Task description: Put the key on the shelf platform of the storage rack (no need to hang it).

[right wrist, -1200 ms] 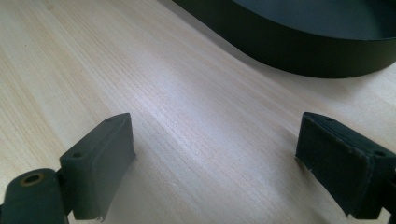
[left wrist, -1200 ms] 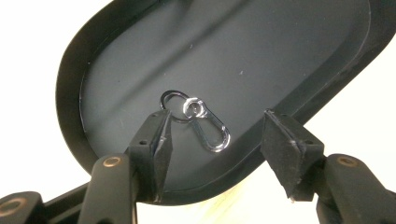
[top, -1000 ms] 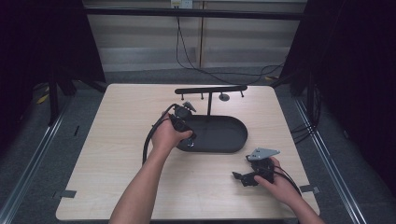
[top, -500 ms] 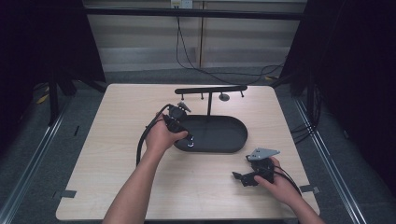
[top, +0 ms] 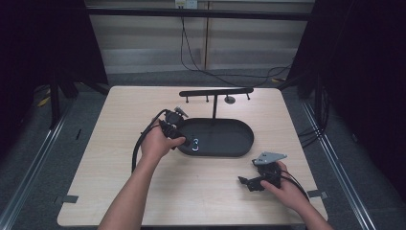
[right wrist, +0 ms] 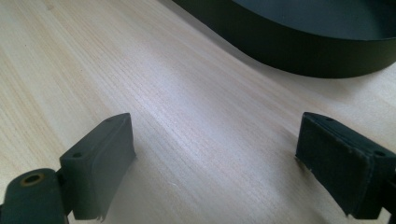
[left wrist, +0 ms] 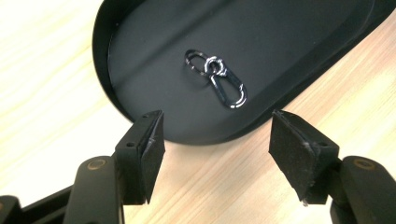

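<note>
High view: the wooden table (top: 119, 182) carries the black oval tray (top: 230, 139), and inside its left end lies the carabiner clip (left wrist: 219, 81). The left gripper (left wrist: 215, 140) hangs at the tray's rim, its jaws just opened, nothing between them. The right gripper (right wrist: 215, 154) rests wide apart, empty, near the table's right corner.
</note>
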`<move>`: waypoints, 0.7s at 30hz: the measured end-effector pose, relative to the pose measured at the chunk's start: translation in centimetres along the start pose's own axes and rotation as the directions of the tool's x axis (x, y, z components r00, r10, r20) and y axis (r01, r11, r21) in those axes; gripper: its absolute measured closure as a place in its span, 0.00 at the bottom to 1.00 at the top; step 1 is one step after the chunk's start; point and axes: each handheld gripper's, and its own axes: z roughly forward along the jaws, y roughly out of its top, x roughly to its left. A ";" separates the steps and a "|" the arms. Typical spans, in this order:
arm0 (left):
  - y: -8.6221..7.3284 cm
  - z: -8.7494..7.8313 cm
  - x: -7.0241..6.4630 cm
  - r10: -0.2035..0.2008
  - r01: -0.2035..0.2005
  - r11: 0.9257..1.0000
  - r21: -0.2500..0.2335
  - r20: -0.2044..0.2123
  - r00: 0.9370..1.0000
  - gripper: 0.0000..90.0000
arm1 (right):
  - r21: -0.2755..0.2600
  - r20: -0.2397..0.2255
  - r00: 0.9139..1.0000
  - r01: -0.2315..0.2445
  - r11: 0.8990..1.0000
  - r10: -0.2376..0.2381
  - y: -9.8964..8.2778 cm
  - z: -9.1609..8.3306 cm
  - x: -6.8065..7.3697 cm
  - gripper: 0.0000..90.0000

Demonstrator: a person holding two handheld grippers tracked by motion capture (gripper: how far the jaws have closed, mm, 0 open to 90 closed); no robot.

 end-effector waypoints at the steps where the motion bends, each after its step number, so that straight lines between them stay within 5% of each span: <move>1: -0.2 -0.1 0.1 0.002 -0.002 1.000 0.003 0.001 1.000 0.40 | -0.001 0.000 1.000 0.002 1.000 -0.002 0.0 0.0 0.0 0.12; 21: -2.6 -1.4 1.8 -0.017 0.017 1.000 -0.005 -0.012 1.000 0.38 | 0.001 -0.001 1.000 0.004 1.000 -0.004 0.0 0.0 0.0 0.12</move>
